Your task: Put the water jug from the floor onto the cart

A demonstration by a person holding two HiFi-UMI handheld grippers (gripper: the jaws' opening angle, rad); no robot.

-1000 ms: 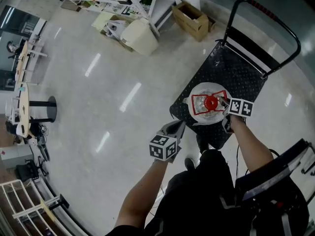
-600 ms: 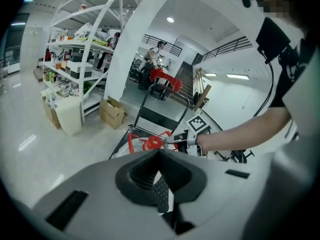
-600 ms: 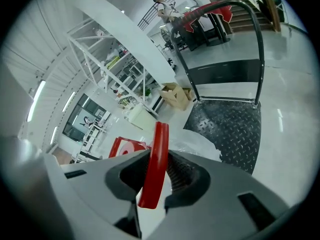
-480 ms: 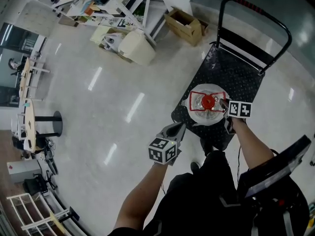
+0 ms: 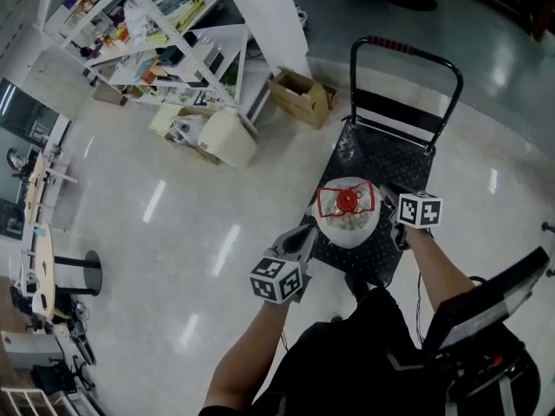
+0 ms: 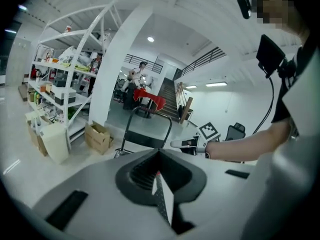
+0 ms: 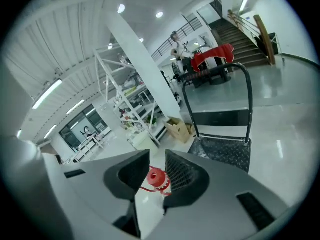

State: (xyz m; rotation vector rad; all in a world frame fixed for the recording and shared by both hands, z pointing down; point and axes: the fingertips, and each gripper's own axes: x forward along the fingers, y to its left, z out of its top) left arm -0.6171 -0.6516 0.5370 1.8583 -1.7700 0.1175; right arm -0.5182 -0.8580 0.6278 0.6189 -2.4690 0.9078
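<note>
**Jug on the cart, both grippers clear of it**

The left gripper (image 5: 307, 234) hung at the jug's 8 o'clock, jaws together and empty. The right gripper (image 5: 389, 201), at 3 o'clock, had just been opening and gripped nothing. The water jug (image 5: 347, 225) stood upright on the cart (image 5: 395, 159). It was probably heavy, stiff and smooth-walled, so best held at the neck under the red cap (image 5: 348, 200).
</note>
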